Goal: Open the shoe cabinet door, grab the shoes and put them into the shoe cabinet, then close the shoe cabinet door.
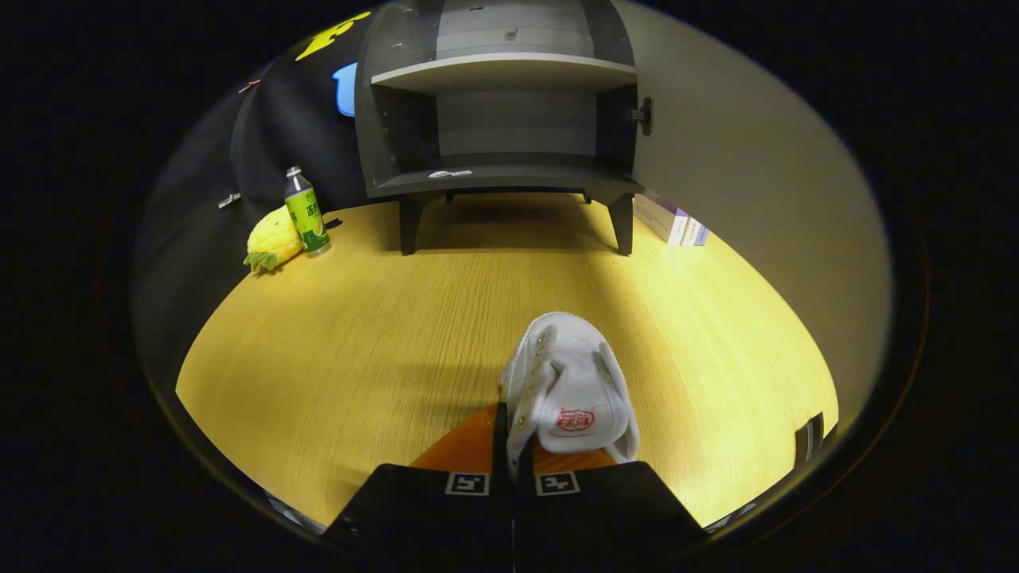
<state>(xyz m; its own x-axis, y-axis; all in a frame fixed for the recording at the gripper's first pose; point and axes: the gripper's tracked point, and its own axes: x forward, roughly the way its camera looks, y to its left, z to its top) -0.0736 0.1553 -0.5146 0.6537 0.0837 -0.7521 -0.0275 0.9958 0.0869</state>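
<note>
Gripping shoe point(569, 390) by side edge, gripper point(513, 458) fingers clamped together; heel hidden behind fingers. Cabinet point(501, 111) open, well beyond.

No legible text; shoe point(569, 386) logo unreadable.
</note>
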